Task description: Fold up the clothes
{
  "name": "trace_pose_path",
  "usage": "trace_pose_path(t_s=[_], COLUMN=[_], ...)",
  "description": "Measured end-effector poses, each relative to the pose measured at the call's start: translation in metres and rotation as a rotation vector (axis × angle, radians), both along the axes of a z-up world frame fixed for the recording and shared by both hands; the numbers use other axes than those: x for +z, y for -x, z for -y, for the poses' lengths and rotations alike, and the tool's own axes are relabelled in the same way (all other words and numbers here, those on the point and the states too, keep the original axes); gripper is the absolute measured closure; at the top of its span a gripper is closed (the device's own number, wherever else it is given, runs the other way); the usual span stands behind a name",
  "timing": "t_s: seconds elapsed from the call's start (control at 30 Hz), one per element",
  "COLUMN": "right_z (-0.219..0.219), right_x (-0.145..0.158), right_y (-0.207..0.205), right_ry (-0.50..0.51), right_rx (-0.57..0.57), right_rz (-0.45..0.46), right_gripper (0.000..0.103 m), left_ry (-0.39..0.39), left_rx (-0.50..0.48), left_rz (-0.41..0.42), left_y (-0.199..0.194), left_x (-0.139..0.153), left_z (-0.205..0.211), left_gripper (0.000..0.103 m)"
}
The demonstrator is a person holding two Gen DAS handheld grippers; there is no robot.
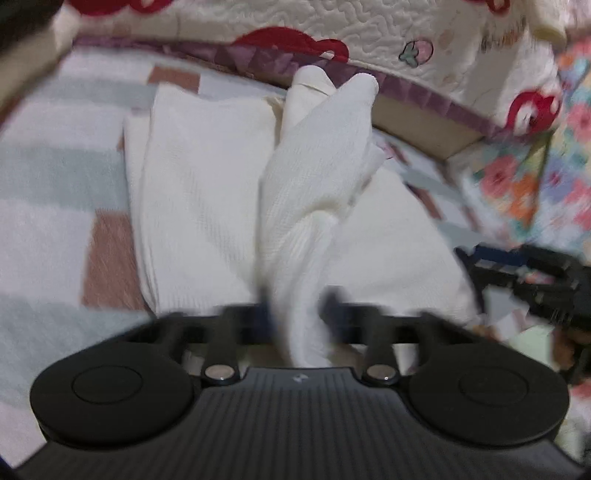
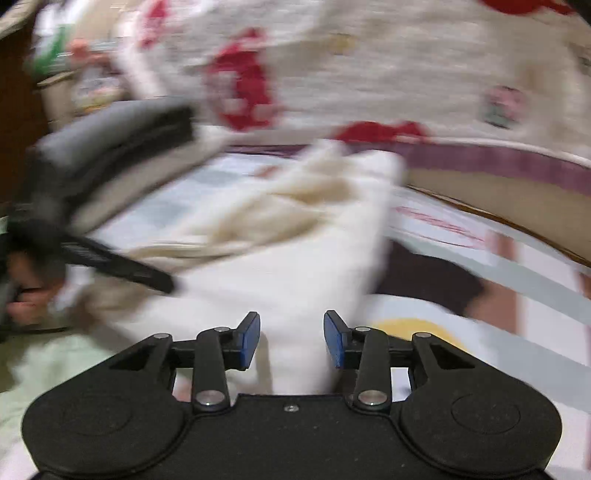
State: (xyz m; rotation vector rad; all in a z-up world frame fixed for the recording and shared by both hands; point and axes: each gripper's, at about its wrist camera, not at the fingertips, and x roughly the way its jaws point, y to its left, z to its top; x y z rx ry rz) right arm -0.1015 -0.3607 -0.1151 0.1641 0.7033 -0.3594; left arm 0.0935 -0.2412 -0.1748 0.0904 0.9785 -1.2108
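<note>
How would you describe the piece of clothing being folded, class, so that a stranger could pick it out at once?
Start at the bed with the pastel striped and checked sheet, below the cream quilt with red shapes. In its middle lies a white ribbed garment. It alone is plain white, and one bunched part rises into the left gripper.

We find no legible text, label, brand, number or sign in either view. A faint brownish line of script on the quilted cover [image 1: 504,35] is too blurred for us to read.
</note>
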Motion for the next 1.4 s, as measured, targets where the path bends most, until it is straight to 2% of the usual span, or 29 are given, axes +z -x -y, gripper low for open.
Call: trace_pose_path(t_s=[0.07, 0.17, 0.27, 0.37, 0.43, 0.5, 0.6, 0.63, 0.67, 0.7, 0.77, 0.87, 0.93, 1.1, 1.3, 1.4], right_z=[0.003, -0.002, -0.014, -0.028, -0.037, -0.044, -0.049, -0.047, -0.044, -0.041, -0.020, 0.000, -0.002, -0.007, -0.004, -0.008], right_x=[0.000, 0.001, -0.005, -0.017, -0.026, -0.036, -0.042, -0.038, -0.035, -0.031, -0.032, -0.046, -0.048, -0.048, -0.045, -0.041], right_y=[0.003, 0.006, 0.007, 0.000, -0.006, -0.013, -0.017, -0.014, -0.009, -0.004, 0.008, 0.021, 0.019, 0.013, 0.017, 0.017], right_ry=[-0.006, -0.016, -0.023, 0.009, 0.048, 0.098, 0.201, 0.194, 0.167, 0.140, 0.051, -0.091, -0.072, 0.005, -0.009, 0.003], right_rx=[-0.014, 0.017, 0.083, 0.156, 0.183, 0.181, 0.110, 0.070, 0.025, -0.019, -0.128, -0.206, -0.185, -0.111, -0.078, -0.027], right_rz=[0.001, 0.011, -0.014, -0.085, -0.140, -0.177, -0.140, -0.103, -0.061, -0.019, -0.008, 0.001, 0.005, -0.058, -0.087, -0.120], right_gripper=[0.060, 0.060, 0.059, 0.055, 0.054, 0.053, 0.057, 0.074, 0.080, 0.083, 0.086, 0.087, 0.086, 0.086, 0.084, 0.079], left_ry=[0.033, 0.105, 0.109, 0.037, 0.003, 0.013, 0.084, 0.107, 0.125, 0.137, 0.091, 0.017, -0.027, -0.025, -0.039, -0.001], left_rx=[0.013, 0.097, 0.147, 0.146, 0.139, 0.123, 0.115, 0.115, 0.116, 0.118, 0.136, 0.097, 0.088, 0.167, 0.265, 0.282], left_rz=[0.075, 0.093, 0.030, -0.061, -0.067, -0.034, -0.033, -0.034, -0.033, -0.031, -0.011, 0.078, 0.142, 0.096, 0.149, 0.025], left_y=[0.003, -0.006, -0.022, -0.031, -0.031, -0.028, -0.026, -0.025, -0.024, -0.023, -0.020, -0.007, 0.001, -0.012, -0.024, -0.041], left_x=[0.015, 0.040, 0.038, 0.004, -0.008, -0.004, 0.005, 0.008, 0.010, 0.011, 0.009, 0.001, -0.001, 0.000, 0.004, 0.000], left_z=[-0.005, -0.027, -0.044, -0.047, -0.044, -0.041, -0.040, -0.041, -0.042, -0.042, -0.039, -0.026, -0.021, -0.028, -0.042, -0.054], left_gripper=[0.096, 0.096, 0.096, 0.096, 0.096, 0.096, 0.096, 0.096, 0.096, 0.095, 0.088, 0.089, 0.090, 0.091, 0.094, 0.093])
